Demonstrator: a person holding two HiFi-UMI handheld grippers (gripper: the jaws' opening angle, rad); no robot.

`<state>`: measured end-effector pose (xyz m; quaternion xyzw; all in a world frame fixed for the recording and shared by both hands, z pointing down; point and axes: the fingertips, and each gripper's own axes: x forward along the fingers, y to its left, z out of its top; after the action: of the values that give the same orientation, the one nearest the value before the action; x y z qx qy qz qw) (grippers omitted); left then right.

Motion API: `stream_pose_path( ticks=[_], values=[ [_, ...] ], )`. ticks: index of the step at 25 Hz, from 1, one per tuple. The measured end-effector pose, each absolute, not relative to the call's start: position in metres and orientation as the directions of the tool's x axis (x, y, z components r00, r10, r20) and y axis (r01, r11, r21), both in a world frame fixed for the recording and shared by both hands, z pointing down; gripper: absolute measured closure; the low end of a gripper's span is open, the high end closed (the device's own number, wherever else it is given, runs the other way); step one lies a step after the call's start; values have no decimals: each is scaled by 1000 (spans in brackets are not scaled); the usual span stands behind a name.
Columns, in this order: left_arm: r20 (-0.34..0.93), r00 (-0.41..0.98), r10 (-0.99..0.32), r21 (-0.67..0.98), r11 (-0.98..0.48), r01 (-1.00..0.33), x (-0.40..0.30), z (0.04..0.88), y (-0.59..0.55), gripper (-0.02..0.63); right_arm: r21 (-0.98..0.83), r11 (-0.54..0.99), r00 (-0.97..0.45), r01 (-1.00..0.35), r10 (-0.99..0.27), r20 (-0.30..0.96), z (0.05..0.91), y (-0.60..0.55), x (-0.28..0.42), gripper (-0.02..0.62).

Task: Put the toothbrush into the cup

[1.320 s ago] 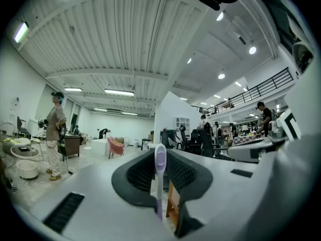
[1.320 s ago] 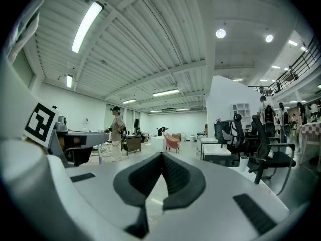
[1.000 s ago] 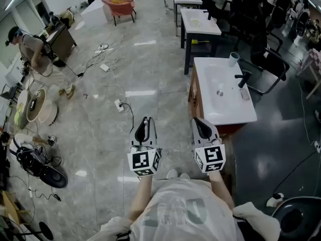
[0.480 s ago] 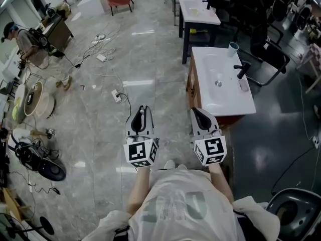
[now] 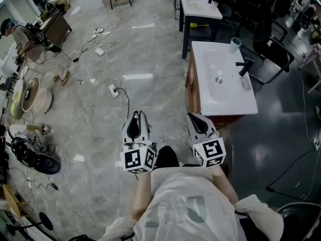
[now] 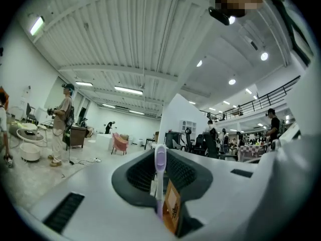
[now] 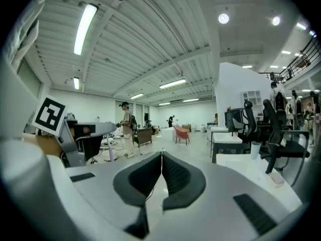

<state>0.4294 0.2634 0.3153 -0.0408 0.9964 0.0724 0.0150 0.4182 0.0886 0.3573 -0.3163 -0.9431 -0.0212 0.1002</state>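
My left gripper (image 5: 136,115) is shut on a slim purple-and-white toothbrush (image 6: 160,169), which stands upright between its dark pads in the left gripper view. The right gripper view also catches that toothbrush (image 7: 110,152) at its left edge. My right gripper (image 5: 193,118) hangs beside the left one, shut, with nothing between its pads (image 7: 170,172). A pale blue cup (image 5: 234,44) stands on the far right corner of a white washbasin (image 5: 205,64), ahead and to the right of both grippers. The cup (image 7: 256,150) is small in the right gripper view.
A black tap (image 5: 244,68) and a small flat object (image 5: 245,83) sit on the basin's right side. White desks (image 5: 199,6) and black office chairs (image 5: 271,59) stand beyond it. Cables and a power strip (image 5: 114,90) lie on the grey floor, and a person (image 5: 20,36) works at far left.
Both grippers have sunk and drawn a little closer to the body, and the washbasin now sits nearer to them in the view. The toothbrush stays gripped in the left one.
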Motion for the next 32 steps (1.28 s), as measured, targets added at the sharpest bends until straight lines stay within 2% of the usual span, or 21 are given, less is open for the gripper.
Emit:
stream_pose_path(
  ticks=[9, 14, 23, 29, 32],
  values=[
    [-92, -995, -42, 133, 990, -54, 367, 343, 304, 531, -13, 766, -741, 643, 626, 244, 410, 123, 359, 565],
    [-176, -984, -31, 88, 995, -47, 314, 347, 347, 531, 17, 764, -756, 645, 634, 161, 396, 163, 305, 565],
    [-187, -980, -67, 4, 998, -69, 230, 332, 408, 531, -51, 782, -777, 621, 623, 85, 374, 225, 216, 565],
    [-190, -979, -72, -18, 997, -70, 186, 337, 433, 531, -58, 817, -815, 574, 577, 60, 384, 238, 170, 565],
    [-161, -982, -96, -12, 995, -96, 162, 340, 431, 531, -122, 833, -834, 539, 548, 59, 385, 234, 147, 565]
  ],
)
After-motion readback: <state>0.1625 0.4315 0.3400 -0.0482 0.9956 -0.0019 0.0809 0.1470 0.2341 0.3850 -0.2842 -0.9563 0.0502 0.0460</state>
